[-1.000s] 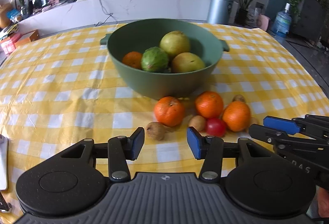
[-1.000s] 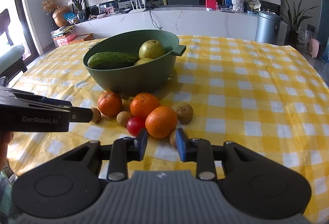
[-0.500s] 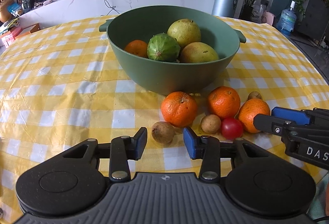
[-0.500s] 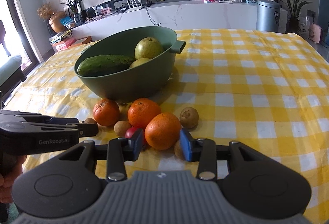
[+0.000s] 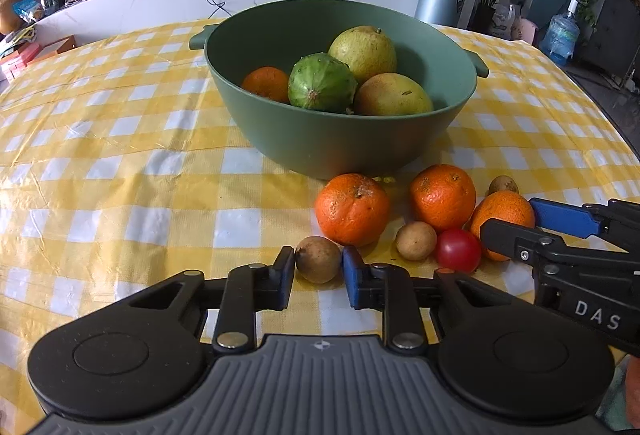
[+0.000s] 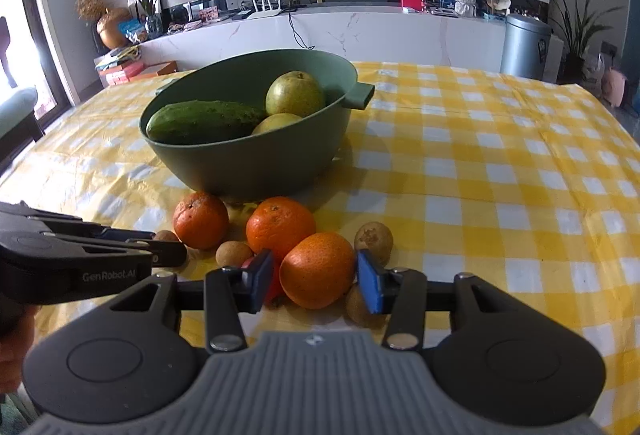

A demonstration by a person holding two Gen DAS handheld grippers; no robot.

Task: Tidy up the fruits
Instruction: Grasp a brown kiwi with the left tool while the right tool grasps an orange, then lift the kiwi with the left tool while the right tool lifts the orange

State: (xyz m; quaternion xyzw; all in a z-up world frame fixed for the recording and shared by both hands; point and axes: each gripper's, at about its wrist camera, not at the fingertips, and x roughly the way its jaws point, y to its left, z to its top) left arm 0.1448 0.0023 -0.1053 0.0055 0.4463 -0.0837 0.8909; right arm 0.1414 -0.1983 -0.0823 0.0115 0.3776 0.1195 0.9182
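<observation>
Compared with a second back, both grippers had crept in closer to the loose fruit – the left gripper [image 5: 318, 269] went from gaping wide in front of the pile to pinched on the small brown fruit [image 5: 318, 259] at the near left edge of it. From the left wrist camera both blue pads sat right against that fruit's sides, so I'd call it gripped, with the fruit resting on the checked tablecloth [image 5: 120, 163]. It's a slightly egg-shaped thing and its long axis ran roughly across the view, pad to pad.

My right gripper [image 6: 316, 277] was a different story – its jaws were opening, straddling the nearest orange [image 6: 318, 269]. The left pad looked just beside the peel and the right pad stood off it with a sliver of gap, so no squeeze that I could see. That orange is a bit oval, long axis tilted up to the right in the right wrist view.

Where everything was: the green bowl [image 6: 248, 163] sat mid-table holding a cucumber [image 6: 204, 121] lying lengthwise, pointing left to right across the bowl, plus two yellow-green pears [image 6: 294, 93]. In front of the bowl, two more oranges [image 6: 200, 219], a red tomato [image 5: 458, 249] and a few other small brown fruits [image 6: 374, 235] were bunched together, most of them touching a neighbour.
</observation>
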